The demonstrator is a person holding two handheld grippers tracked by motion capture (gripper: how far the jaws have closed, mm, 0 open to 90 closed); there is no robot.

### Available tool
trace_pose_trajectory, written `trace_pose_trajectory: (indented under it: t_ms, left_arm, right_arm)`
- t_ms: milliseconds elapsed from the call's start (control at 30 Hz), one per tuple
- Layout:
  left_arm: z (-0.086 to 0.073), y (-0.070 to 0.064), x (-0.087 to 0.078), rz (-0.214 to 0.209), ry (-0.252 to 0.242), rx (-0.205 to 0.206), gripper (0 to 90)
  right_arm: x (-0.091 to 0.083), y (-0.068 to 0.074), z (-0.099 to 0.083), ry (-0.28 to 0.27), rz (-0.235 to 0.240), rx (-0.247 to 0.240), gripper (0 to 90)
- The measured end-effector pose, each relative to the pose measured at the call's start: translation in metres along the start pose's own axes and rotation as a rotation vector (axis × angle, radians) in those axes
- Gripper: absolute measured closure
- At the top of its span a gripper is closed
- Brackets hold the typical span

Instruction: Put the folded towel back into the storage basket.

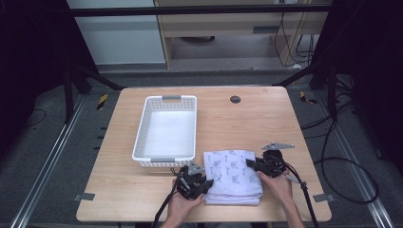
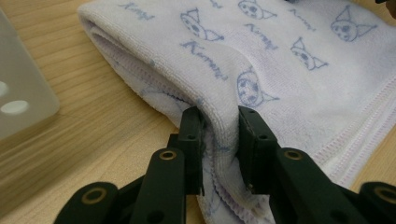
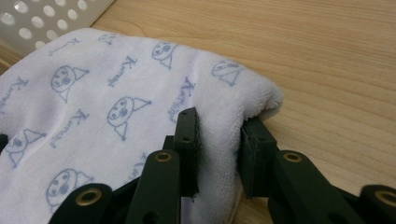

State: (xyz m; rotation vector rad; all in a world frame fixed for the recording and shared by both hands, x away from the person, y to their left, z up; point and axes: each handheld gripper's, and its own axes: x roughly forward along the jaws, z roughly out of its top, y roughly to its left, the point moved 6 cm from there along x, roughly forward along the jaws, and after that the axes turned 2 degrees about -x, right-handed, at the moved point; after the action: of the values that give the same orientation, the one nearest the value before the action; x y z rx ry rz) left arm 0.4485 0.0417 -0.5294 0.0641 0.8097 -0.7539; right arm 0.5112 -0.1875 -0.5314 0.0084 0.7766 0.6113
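A folded white towel [image 1: 233, 175] printed with small blue cat faces lies on the wooden table near its front edge. My left gripper [image 1: 202, 183] is at the towel's near left corner, and the left gripper view shows its jaws shut on the folded edge of the towel [image 2: 280, 70]. My right gripper [image 1: 254, 165] is at the towel's right side. In the right gripper view its jaws pinch the rounded fold of the towel [image 3: 116, 93] between them. A hand holds each gripper from below.
A white perforated basket [image 1: 167, 132], with nothing in it, stands just behind and left of the towel. A dark round grommet [image 1: 235, 99] sits in the table near its far edge. Cables trail off the table's right side.
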Motion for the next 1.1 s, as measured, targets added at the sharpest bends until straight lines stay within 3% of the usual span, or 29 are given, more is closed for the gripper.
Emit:
trace_pose_trajectory:
  t_ms: [533, 1100]
  left_arm:
    - [0.011, -0.005, -0.025, -0.018, -0.057, 0.009, 72.9]
    - [0.025, -0.012, -0.046, 0.005, -0.104, 0.064, 72.8]
  right_arm:
    - [-0.025, 0.018, 0.014, -0.081, 0.033, -0.046, 72.2]
    - [-0.044, 0.028, 0.029, -0.156, 0.032, -0.073, 72.1]
